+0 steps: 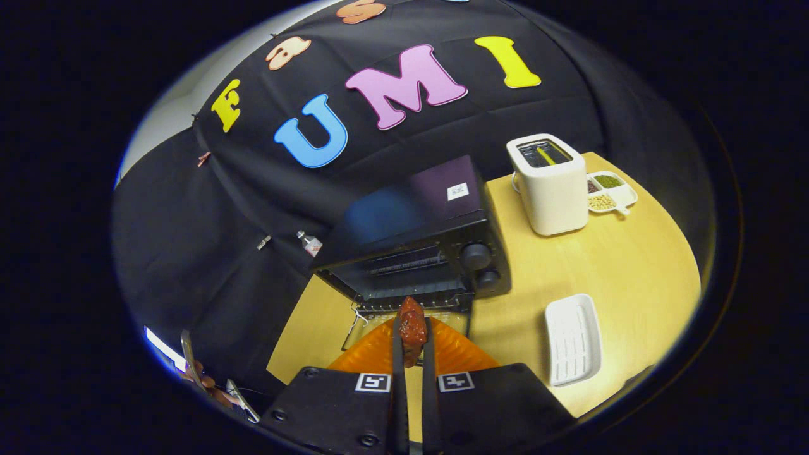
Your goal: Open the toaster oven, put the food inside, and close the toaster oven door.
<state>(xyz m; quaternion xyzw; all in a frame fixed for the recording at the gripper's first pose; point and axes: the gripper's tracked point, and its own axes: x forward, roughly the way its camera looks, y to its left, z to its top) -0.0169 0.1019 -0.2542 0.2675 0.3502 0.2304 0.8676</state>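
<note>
Step 2 underway: oven [417, 234] door [411, 319] already down. Gripper [412, 325] pinching food [411, 328] btwn both fingers, held over door, just short of cavity. Next: push fwd onto rack, release, then shut door.

The gripper [412, 328], fingers clamped on a piece of food [411, 328], faces the toaster oven [417, 240]. Its door [373, 332] hangs open, leaving the mouth free just ahead. To the right, bare table [569, 265] lies between a white toaster [551, 186] and a white tray [572, 339].
</note>
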